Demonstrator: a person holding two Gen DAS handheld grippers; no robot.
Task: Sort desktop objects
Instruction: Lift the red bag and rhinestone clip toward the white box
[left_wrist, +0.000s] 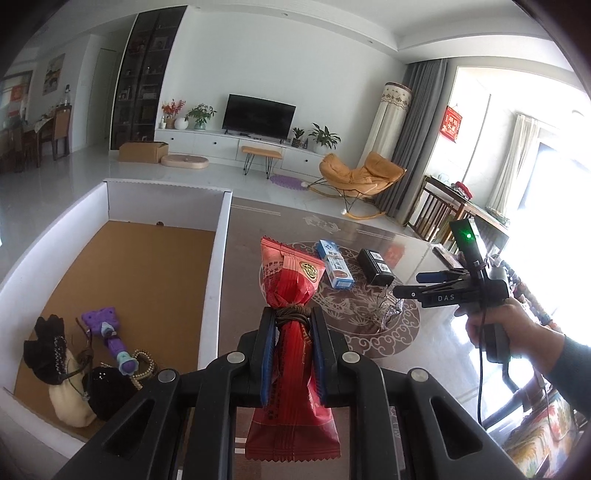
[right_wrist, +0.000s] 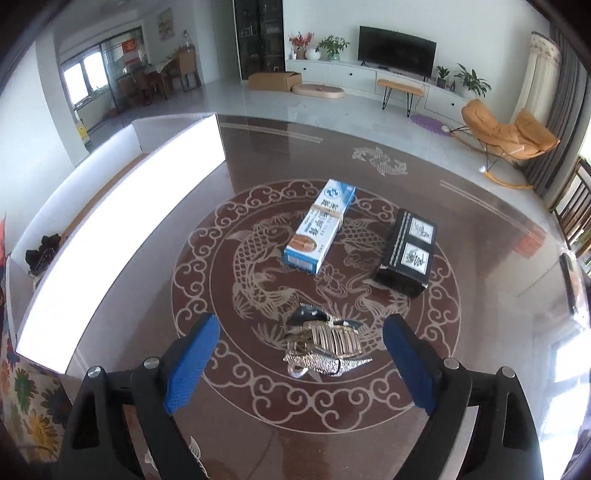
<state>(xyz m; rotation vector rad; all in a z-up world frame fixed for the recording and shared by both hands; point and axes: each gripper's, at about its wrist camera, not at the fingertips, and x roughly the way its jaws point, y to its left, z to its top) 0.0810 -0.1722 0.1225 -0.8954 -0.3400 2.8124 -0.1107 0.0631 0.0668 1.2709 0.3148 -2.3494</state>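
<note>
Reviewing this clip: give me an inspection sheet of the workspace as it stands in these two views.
Surface: glossy brown table with a fish medallion.
Job's things: red snack packet; blue-white box; black box; silvery hair clip; white sorting box holding pouches, beads and a purple toy.
Clutter: nothing seen.
Grippers: left gripper shut on the packet; right gripper open above the clip.
Cables: black lead under the right hand.
Surroundings: living room, television, orange chair.

You are in a home's living room. A television (left_wrist: 259, 114) stands on a white cabinet (left_wrist: 236, 146). Potted plants (left_wrist: 324, 136) and an orange rocking chair (left_wrist: 360, 173) are near it.
</note>
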